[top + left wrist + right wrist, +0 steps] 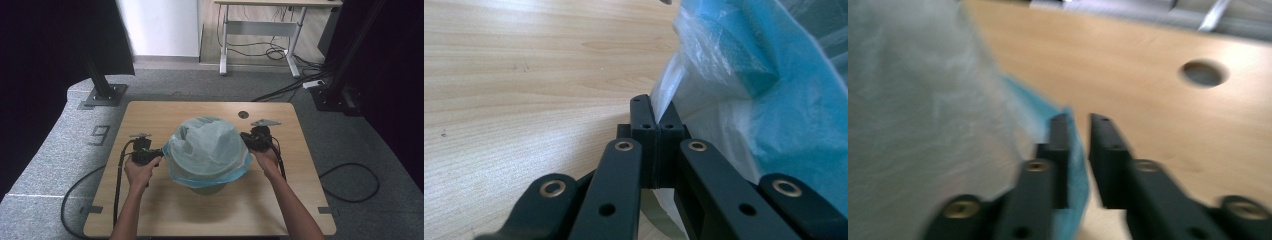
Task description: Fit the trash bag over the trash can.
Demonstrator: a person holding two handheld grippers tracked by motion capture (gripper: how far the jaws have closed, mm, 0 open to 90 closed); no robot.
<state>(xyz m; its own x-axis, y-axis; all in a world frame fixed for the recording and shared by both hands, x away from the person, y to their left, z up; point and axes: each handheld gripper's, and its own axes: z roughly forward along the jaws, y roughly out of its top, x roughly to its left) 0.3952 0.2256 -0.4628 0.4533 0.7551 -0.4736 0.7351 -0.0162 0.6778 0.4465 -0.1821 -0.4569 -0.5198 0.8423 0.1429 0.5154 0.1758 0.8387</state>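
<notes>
On the desk (pixel 165 210), the left tongs (pixel 657 125) pinch the blue bin liner (pixel 207 150) at its left edge; the right tongs (pixel 1079 132) stand slightly parted, the liner's edge between them. Beyond is a cable hole (pixel 243 114).

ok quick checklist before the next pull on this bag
1. left gripper clamped on the blue bag: ok, film pinched between shut jaws.
2. right gripper gripping the bag edge: not ok, jaws apart, film between them.
3. Bag rim over the bin: ok on the near side, far side cannot tell.
4. Bin fully on the table: ok.
5. Cables clear of the bag: ok.
</notes>
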